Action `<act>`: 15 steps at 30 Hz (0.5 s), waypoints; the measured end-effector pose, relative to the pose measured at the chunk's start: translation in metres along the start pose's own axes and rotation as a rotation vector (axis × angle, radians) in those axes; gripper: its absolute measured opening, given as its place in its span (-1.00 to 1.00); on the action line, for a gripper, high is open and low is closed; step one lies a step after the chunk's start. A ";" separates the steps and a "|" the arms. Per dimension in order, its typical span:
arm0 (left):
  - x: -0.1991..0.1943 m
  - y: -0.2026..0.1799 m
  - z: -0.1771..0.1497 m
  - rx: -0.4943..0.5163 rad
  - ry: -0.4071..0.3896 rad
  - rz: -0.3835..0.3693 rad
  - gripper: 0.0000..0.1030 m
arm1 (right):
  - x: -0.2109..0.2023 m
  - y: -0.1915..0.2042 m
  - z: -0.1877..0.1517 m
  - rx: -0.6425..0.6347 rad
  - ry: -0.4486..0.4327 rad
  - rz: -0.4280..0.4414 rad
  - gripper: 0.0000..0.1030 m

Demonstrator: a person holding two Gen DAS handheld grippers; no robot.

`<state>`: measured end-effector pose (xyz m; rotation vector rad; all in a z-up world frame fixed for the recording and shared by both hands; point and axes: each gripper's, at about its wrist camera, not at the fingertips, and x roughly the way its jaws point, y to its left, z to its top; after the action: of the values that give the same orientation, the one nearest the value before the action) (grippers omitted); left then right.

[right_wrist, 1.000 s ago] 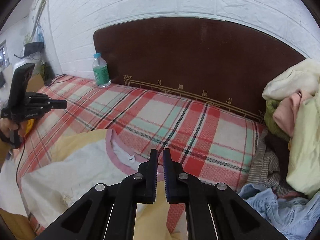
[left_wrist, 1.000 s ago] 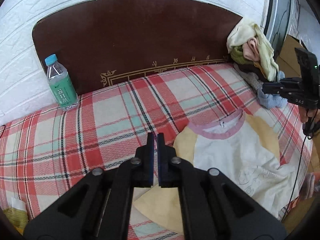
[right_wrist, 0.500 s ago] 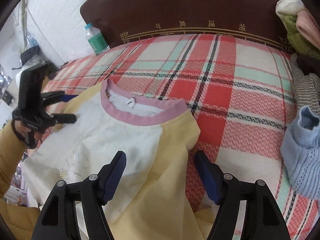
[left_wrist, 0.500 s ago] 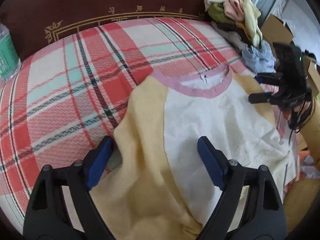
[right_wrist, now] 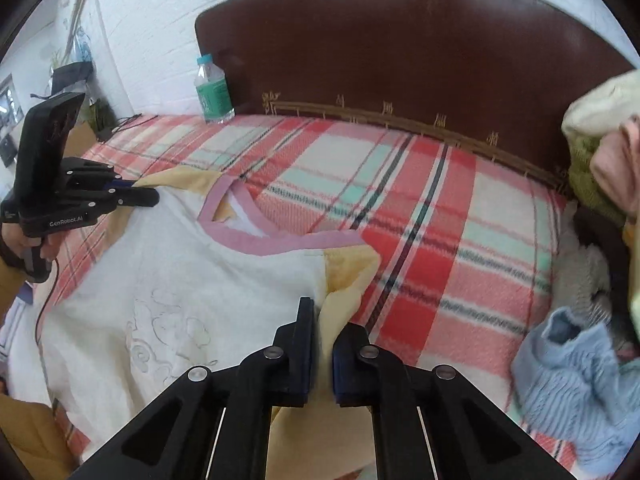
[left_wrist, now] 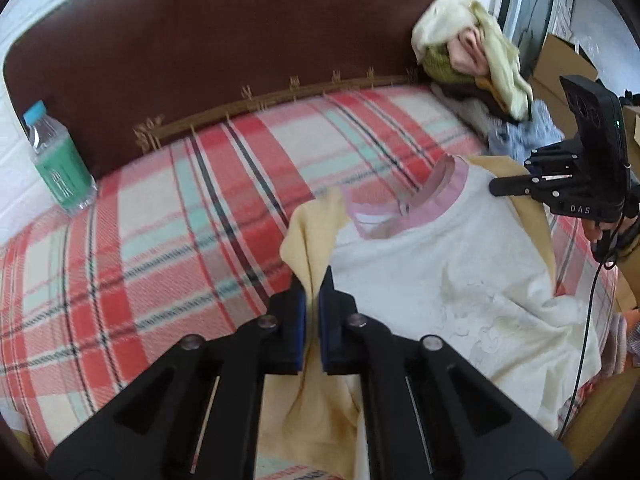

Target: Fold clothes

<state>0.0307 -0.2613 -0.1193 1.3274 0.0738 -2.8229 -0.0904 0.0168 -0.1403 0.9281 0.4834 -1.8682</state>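
Observation:
A white shirt (left_wrist: 420, 264) (right_wrist: 180, 280) with yellow sleeves and a pink collar (left_wrist: 432, 208) (right_wrist: 280, 242) lies front-up on the plaid bed cover (left_wrist: 160, 216). My left gripper (left_wrist: 312, 280) is closing tight on a raised fold of its yellow shoulder (left_wrist: 316, 232), and the pads press on the cloth. My right gripper (right_wrist: 320, 312) pinches the other yellow shoulder (right_wrist: 352, 276) the same way. Each gripper also shows in the other's view, the right gripper (left_wrist: 496, 186) and the left gripper (right_wrist: 154, 196), at opposite edges of the shirt.
A water bottle (left_wrist: 60, 168) (right_wrist: 212, 96) stands by the dark headboard (left_wrist: 200, 60). A pile of clothes (left_wrist: 472, 56) (right_wrist: 600, 152) sits at the right end of the bed, with a blue knit garment (right_wrist: 572, 376) in front of it. Cardboard boxes (left_wrist: 560, 60) stand beyond.
Both grippers went from shut and empty to wide open over the shirt's shoulders, then shut on the yellow fabric. The shoulders now stand up in pinched folds and the collar has buckled.

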 end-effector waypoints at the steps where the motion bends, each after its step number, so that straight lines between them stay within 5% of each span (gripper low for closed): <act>1: -0.004 0.004 0.006 -0.006 -0.016 0.015 -0.86 | -0.003 -0.002 0.008 -0.005 -0.019 -0.019 -0.88; 8: 0.007 0.041 0.037 -0.085 -0.085 0.176 -0.86 | 0.014 -0.032 0.060 0.032 -0.082 -0.149 -0.88; 15: 0.035 0.056 0.009 -0.160 -0.026 0.067 -0.85 | 0.069 -0.058 0.047 0.117 0.067 -0.174 -0.60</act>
<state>0.0034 -0.3174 -0.1421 1.2358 0.2449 -2.7130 -0.1771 -0.0281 -0.1675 1.0574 0.5134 -2.0458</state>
